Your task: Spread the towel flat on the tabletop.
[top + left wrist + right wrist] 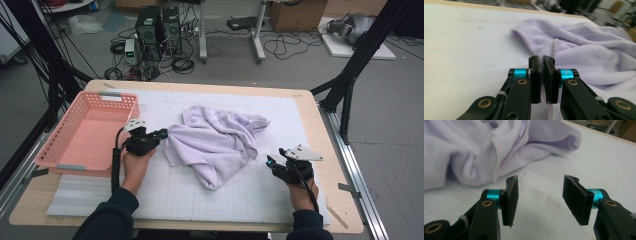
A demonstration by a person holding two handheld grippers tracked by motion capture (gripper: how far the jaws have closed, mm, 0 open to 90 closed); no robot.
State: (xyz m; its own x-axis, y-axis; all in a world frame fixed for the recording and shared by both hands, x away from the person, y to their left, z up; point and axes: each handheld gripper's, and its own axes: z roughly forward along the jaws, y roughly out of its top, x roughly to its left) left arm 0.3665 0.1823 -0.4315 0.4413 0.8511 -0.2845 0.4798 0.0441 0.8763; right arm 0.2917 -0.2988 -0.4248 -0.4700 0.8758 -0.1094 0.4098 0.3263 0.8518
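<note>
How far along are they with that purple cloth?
Early on. Done: the left gripper has shut on the hem of the lilac towel. In hand: the right gripper, jaws open, faces the crumpled towel without touching it. Left: everything else; the pink basket holds nothing.

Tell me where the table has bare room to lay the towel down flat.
Bare mat lies behind the lavender towel, toward the far edge, and a wide strip runs between the towel and the near edge. The left is crowded: the pink basket and the left gripper, shut on the towel's hem. The right gripper waits open.

towel (215, 142) mid-table, basket (52, 145) at its left
</note>
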